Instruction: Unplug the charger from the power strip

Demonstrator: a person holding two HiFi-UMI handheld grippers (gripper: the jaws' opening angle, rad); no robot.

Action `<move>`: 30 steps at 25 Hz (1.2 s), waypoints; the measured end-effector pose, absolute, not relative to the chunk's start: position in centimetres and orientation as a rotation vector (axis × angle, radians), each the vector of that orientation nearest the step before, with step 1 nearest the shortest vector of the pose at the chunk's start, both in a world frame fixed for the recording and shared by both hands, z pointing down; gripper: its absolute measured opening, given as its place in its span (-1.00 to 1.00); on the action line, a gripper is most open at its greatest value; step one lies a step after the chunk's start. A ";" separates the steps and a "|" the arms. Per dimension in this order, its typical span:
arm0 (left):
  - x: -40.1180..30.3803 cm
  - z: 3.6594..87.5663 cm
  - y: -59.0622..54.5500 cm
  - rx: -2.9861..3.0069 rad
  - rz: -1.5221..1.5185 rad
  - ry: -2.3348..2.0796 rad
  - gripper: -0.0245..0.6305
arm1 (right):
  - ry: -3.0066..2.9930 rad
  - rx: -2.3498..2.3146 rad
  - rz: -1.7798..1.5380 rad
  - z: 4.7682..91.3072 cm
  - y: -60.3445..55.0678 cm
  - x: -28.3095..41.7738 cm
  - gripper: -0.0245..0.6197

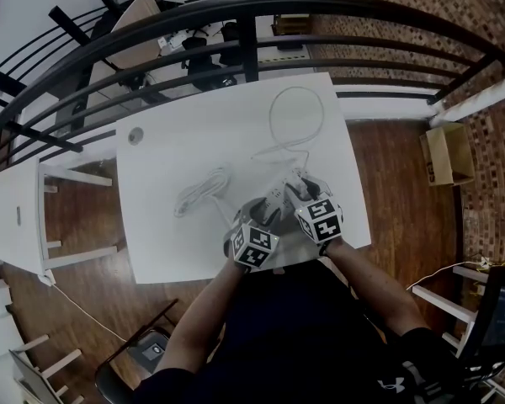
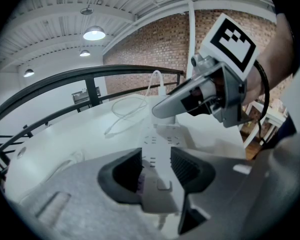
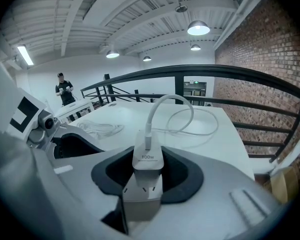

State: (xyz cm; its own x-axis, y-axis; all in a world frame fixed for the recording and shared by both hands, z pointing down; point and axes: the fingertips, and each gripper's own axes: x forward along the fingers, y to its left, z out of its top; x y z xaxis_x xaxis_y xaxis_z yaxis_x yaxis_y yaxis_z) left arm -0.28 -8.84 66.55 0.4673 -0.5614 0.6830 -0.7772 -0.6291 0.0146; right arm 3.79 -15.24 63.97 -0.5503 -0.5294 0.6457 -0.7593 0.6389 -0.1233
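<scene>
The left gripper (image 2: pixel 157 173) clamps the white power strip (image 2: pixel 159 151) between wide-set jaws. The right gripper's (image 3: pixel 149 176) half-closed jaws pinch the 100W charger (image 3: pixel 148 160), which sits between them on the strip's socket face.

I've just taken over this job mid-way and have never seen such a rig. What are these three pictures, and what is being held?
There is no robot arm here: a person holds a two-fingered gripper in each hand. The head view looks down from the person's head at a white table. The other two views come from cameras riding on each gripper, looking along its fingers. The marker cubes are parts of the grippers. On the table lie a white power strip, a coiled white cord and the charger's looping cable. The left gripper is closed on the power strip's near end. The right gripper is closed on the white charger, which is still plugged into the strip.
</scene>
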 end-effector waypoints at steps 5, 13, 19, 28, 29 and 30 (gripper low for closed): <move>-0.2 66.5 -9.1 2.393 0.935 -1.143 -0.36 | -2.317 1.028 0.545 63.0 -15.7 4.0 -0.49; -0.4 66.6 -9.1 2.384 0.935 -1.138 -0.36 | -2.325 1.080 0.650 62.1 -16.3 5.3 -0.48; -1.8 66.0 -9.8 2.226 0.833 -1.107 -0.48 | -2.343 1.073 0.826 61.1 -15.9 6.9 -0.48; -4.4 59.7 -9.7 2.122 0.429 -1.196 -0.48 | -2.280 1.116 1.113 61.0 -14.7 11.5 -0.48; -4.5 59.2 -9.4 2.117 0.399 -1.199 -0.48 | -2.273 1.126 1.134 61.0 -14.5 12.0 -0.48; -4.7 58.7 -8.9 2.113 0.379 -1.199 -0.48 | -2.266 1.133 1.157 61.1 -14.2 12.4 -0.48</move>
